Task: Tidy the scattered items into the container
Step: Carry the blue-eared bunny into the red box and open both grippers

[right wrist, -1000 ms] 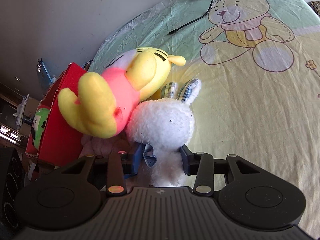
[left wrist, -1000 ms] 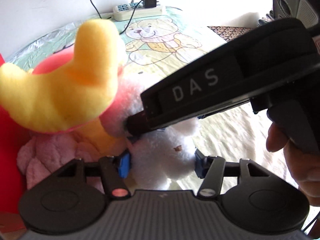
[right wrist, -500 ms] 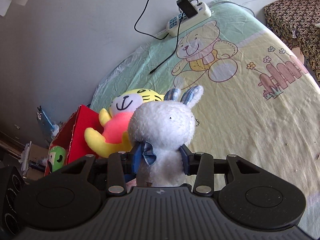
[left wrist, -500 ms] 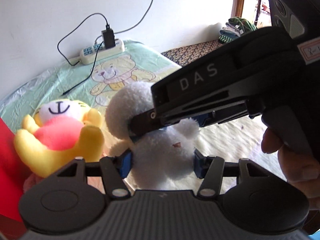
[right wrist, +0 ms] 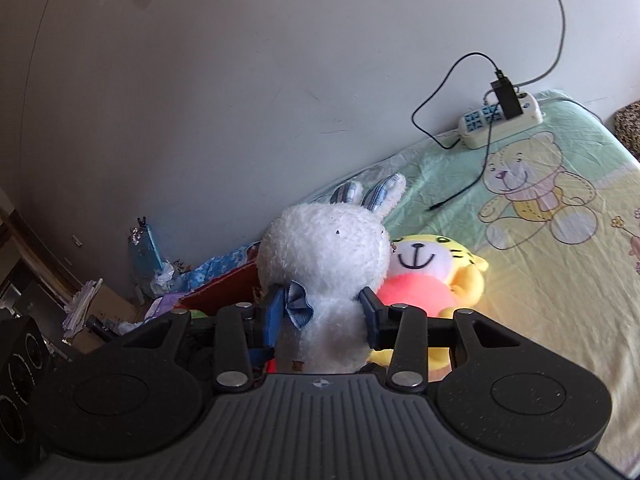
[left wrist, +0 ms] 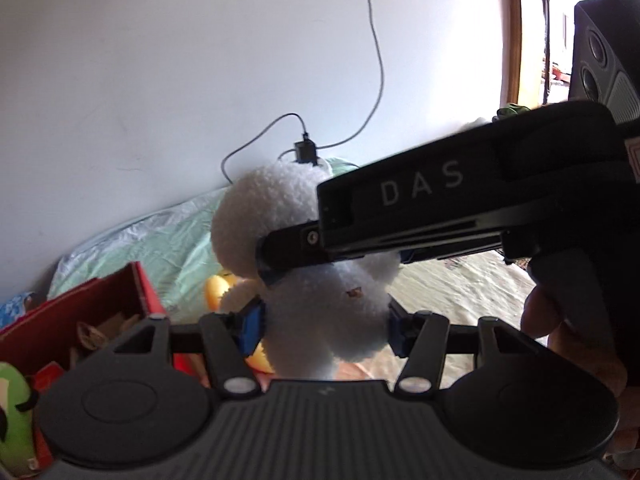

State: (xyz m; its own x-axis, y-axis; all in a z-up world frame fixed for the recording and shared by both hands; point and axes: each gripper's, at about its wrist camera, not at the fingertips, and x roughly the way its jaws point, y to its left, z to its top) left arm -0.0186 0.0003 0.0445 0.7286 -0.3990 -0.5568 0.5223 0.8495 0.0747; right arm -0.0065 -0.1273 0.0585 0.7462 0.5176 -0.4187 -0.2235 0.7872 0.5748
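Observation:
A white plush bunny (left wrist: pixel 320 280) hangs in the air with both tools clamped on it. My left gripper (left wrist: pixel 324 328) is shut on its lower body, blue pads pressing both sides. My right gripper (right wrist: pixel 322 314) is shut on the bunny (right wrist: pixel 324 252) at the neck, beside its blue bow. The right tool's black housing (left wrist: pixel 440 204) crosses the left wrist view. A yellow and pink tiger plush (right wrist: pixel 432 276) lies on the bed behind the bunny. The red box (left wrist: pixel 100 300) sits open at lower left, and its far edge (right wrist: pixel 224 292) shows left of the bunny.
A bear-print sheet (right wrist: pixel 532 200) covers the bed. A power strip with a charger (right wrist: pixel 500 114) lies by the wall. A green toy (left wrist: pixel 12 412) is in the box. Floor clutter (right wrist: pixel 152 264) and a speaker (left wrist: pixel 604 52) flank the bed. A hand (left wrist: pixel 560 320) holds the right tool.
Both grippers have risen with the bunny still clamped. The tiger plush, pressed against it a second ago, now lies lower on the bed. The red box has come into view below left.

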